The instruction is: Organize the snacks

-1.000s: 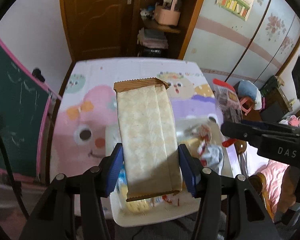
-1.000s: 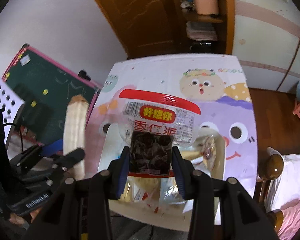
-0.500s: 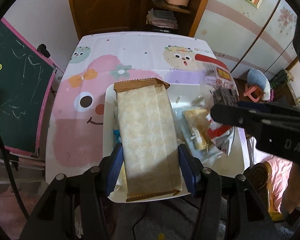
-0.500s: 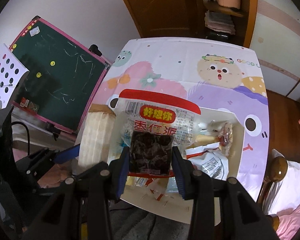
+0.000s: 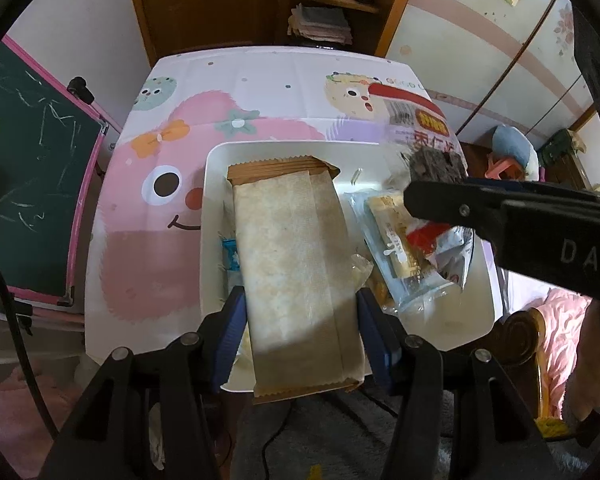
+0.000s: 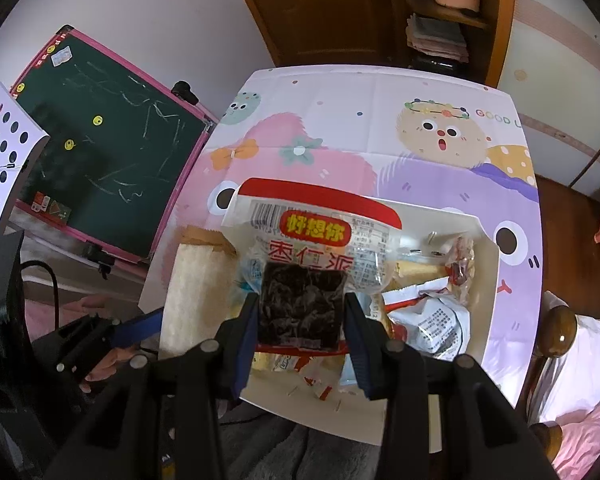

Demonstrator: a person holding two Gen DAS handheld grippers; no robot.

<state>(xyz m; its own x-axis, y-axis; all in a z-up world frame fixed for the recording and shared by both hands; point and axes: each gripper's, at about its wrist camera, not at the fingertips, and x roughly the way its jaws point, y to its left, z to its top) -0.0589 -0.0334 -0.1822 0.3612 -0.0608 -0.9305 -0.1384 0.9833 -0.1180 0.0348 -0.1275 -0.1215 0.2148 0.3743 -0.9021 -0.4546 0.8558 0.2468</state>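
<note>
While both packets hang over the white tray (image 5: 210,240), the thing that decides the next move is how each one lies against the space under it. The long beige packet (image 5: 296,264) sits clamped between the blue pads of the left gripper (image 5: 300,328), its long axis running straight out along the fingers, away from the hand and toward the far rim. From above it covers the left part of the tray, with its brown crimped end short of the far wall and its near end hanging past the near rim. Whether it touches the tray floor I cannot tell.

Beside it, the red-topped date packet (image 6: 312,256) is pinched at its dark lower half by the right gripper (image 6: 300,324), its red band pointing away over the far rim. It hangs above the middle of the tray, just right of the beige packet.

Loose wrapped snacks (image 6: 432,304) crowd the right half, so I judge the left hand has the clearer drop: straight down, the packet parallel to the left wall. The right hand is nearer the pile and would have to lay its packet on top. All this rests on a table with a cartoon cloth (image 5: 260,92).
</note>
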